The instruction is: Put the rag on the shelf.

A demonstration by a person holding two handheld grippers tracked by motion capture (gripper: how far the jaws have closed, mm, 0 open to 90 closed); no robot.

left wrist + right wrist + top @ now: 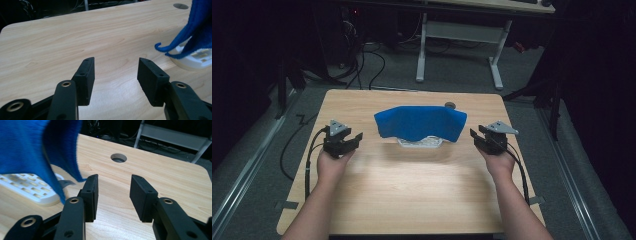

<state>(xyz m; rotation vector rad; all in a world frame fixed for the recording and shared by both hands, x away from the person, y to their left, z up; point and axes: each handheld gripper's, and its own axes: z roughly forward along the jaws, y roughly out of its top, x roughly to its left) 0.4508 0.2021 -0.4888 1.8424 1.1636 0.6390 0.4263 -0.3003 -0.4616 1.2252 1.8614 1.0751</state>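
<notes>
On the light wooden table, a blue knitted cloth drapes over a white slotted basket at mid-table. The left gripper and right gripper flank it, jaws spread, gripping nothing. Beyond lie grey floor, cables and a white desk frame in a dark room.

A pale wooden surface with a round cable hole stood on grey carpet floor. Beyond it stood a white-legged desk; black cables trailed in the dark room
</notes>
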